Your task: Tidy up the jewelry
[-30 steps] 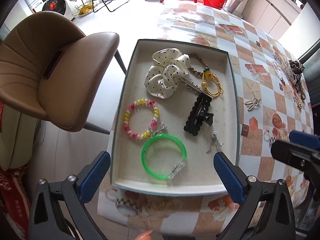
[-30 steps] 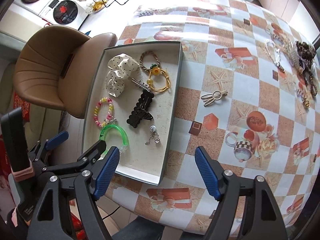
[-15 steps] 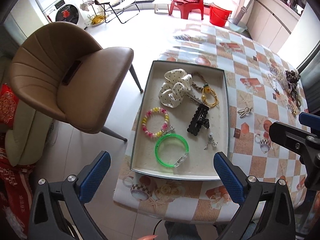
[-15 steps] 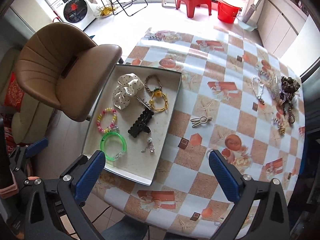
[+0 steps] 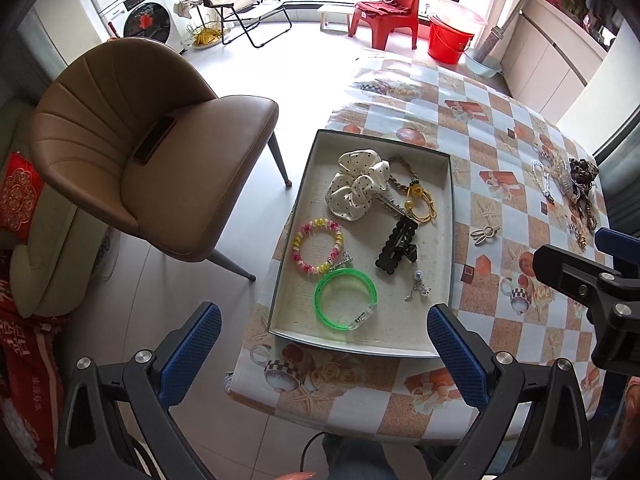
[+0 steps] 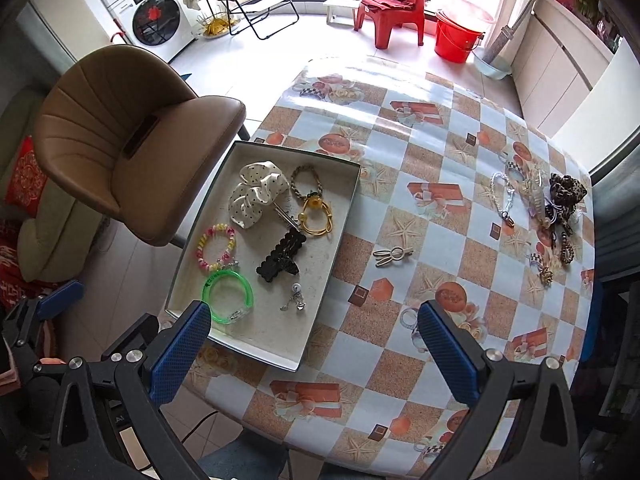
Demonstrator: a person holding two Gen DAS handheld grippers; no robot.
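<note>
A shallow white tray lies at the table's left edge. In it are a polka-dot scrunchie, a pink-yellow bead bracelet, a green bangle, a black hair clip, a yellow hair tie and a small silver earring. A metal hairpin lies loose on the tablecloth. More jewelry is heaped at the far right. Both my left gripper and my right gripper hang open and empty high above the near table edge.
A brown chair stands left of the table, close to the tray. The patterned tablecloth covers a round table. Red chair, red bucket and a washing machine stand far back.
Both grippers have risen well away from the tray, so much more of the room shows. The right gripper's jaws opened wider. The tray's contents have not moved.
</note>
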